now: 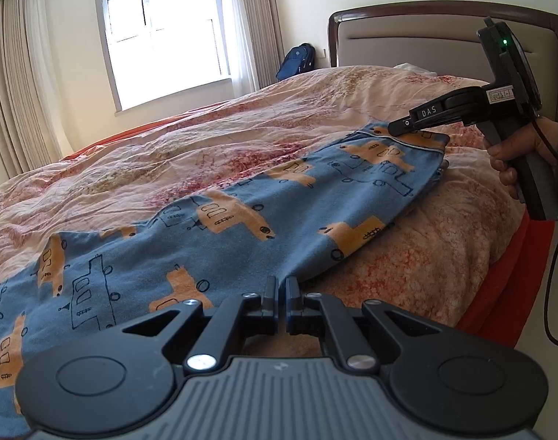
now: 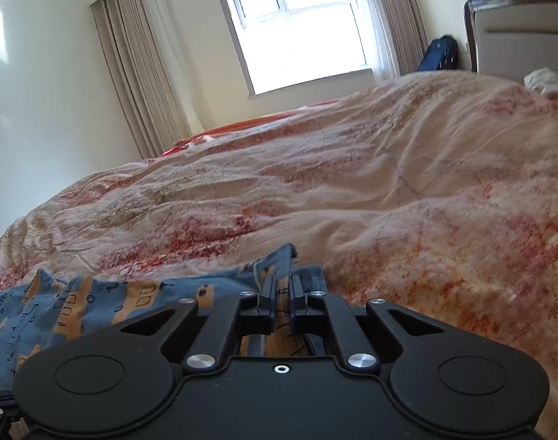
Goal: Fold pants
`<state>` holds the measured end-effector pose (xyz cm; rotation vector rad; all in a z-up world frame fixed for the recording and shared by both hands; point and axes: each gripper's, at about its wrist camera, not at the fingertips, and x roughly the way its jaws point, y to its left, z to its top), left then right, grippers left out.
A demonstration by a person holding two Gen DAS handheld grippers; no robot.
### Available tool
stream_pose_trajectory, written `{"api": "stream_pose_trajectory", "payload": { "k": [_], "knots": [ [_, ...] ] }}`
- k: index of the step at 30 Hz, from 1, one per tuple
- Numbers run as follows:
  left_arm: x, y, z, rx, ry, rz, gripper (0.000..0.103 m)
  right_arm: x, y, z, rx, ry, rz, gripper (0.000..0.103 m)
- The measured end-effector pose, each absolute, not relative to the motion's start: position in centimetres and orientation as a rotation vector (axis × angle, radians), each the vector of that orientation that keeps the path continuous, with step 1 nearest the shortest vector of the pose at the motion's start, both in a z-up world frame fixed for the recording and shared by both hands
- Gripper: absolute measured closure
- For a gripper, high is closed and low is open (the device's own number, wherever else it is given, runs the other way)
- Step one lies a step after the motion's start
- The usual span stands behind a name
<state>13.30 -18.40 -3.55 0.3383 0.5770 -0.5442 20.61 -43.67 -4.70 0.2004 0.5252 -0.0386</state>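
Blue pants (image 1: 212, 227) with an orange vehicle print lie stretched across the bed. In the left wrist view my left gripper (image 1: 282, 286) is shut at the pants' near edge, with the cloth pinched between its fingertips. At the far end, a hand holds my right gripper (image 1: 395, 127), whose tip rests on the piped edge of the pants. In the right wrist view the right gripper (image 2: 281, 282) is shut on a bunched fold of the pants (image 2: 95, 304), and a corner of cloth sticks up just past the fingertips.
A pink and red floral quilt (image 1: 205, 139) covers the bed, and an orange sheet (image 1: 506, 286) hangs at the right side. The padded headboard (image 1: 425, 40) stands at the back right. A blue backpack (image 1: 297, 60) leans by the window wall.
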Motion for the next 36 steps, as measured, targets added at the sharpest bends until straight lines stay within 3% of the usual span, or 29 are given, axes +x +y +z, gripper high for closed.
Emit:
{"api": "stream_pose_trajectory", "payload": {
  "k": [5,7,9,12,14,16,19,28,36],
  "knots": [
    [13.3,-17.9,-3.4,0.303,0.585,-0.549,0.085,21.1,-43.3,-6.0,0.098,0.555,-0.092,0.097],
    [13.1,-17.4,-2.9,0.283,0.565,-0.546,0.055,21.4,-43.3,-6.9,0.093,0.577,-0.106,0.096],
    [12.9,-16.6,-2.2,0.251,0.541,-0.534,0.042,21.4,-43.1,-7.4,0.081,0.588,-0.130,0.092],
    [12.8,-14.9,-1.1,0.204,0.506,-0.483,0.026,20.6,-42.6,-7.1,0.070,0.569,-0.166,0.071],
    [12.8,-13.1,-0.1,0.171,0.472,-0.399,0.011,19.8,-42.1,-6.5,0.059,0.542,-0.173,0.035],
    [12.8,-11.0,0.8,0.140,0.439,-0.300,0.001,18.8,-41.2,-5.9,0.045,0.506,-0.162,0.019],
    [13.2,-7.2,1.7,0.096,0.420,-0.165,0.001,17.5,-38.8,-5.2,0.032,0.467,-0.112,0.001],
    [14.6,7.3,1.2,-0.062,0.459,0.238,0.001,17.9,-26.7,-5.5,0.035,0.436,0.188,0.001],
    [16.7,15.3,-1.3,-0.262,0.507,0.252,0.001,20.8,-17.5,-6.3,0.013,0.468,0.385,0.001]
  ]
}}
